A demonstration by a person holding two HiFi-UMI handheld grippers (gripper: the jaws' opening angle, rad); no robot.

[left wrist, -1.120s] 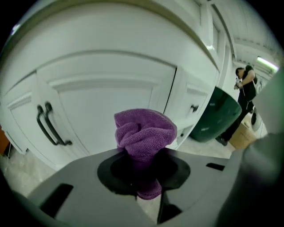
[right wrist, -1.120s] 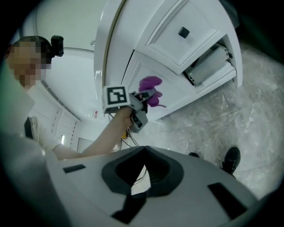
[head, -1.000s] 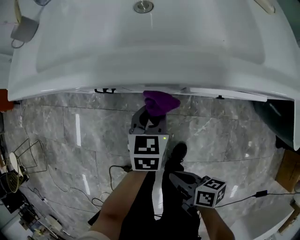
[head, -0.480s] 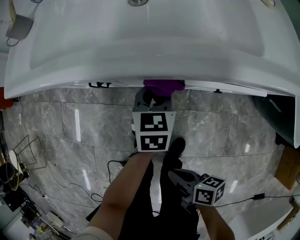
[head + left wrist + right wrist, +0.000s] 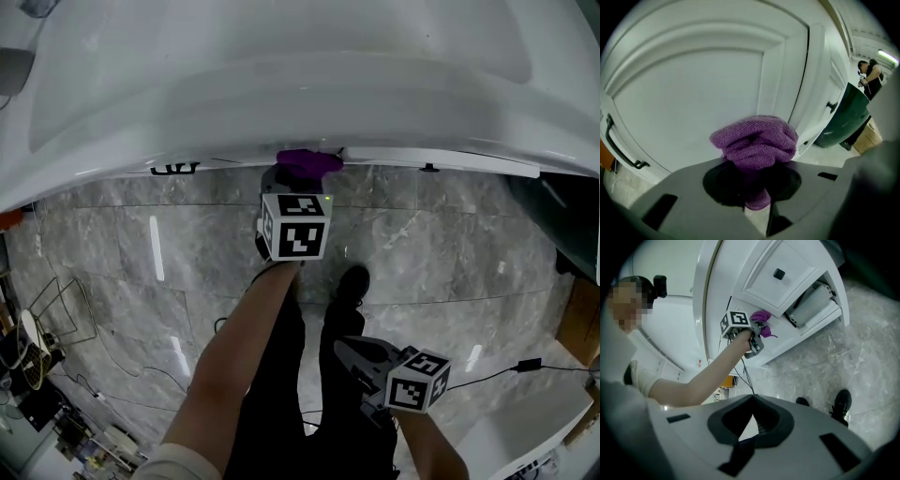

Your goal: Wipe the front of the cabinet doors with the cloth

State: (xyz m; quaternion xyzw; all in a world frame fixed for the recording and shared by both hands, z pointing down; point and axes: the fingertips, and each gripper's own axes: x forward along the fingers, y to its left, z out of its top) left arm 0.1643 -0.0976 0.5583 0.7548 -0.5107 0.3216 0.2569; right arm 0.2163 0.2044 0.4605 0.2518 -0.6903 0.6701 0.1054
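My left gripper [image 5: 757,187] and right gripper [image 5: 749,423] are grey moulded plastic, each carrying a white marker cube [image 5: 296,226] printed with black squares. I'm wearing a pale sleeve [image 5: 173,462], black trousers [image 5: 281,394] and black shoes [image 5: 354,281].

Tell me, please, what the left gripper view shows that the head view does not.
Only the left gripper view shows the panelled front of the cabinet door, the jaws closed on the purple cloth, and a distant person. Only the head view shows the white basin, the marble floor and the right gripper held low. Both show the cloth in the left gripper.
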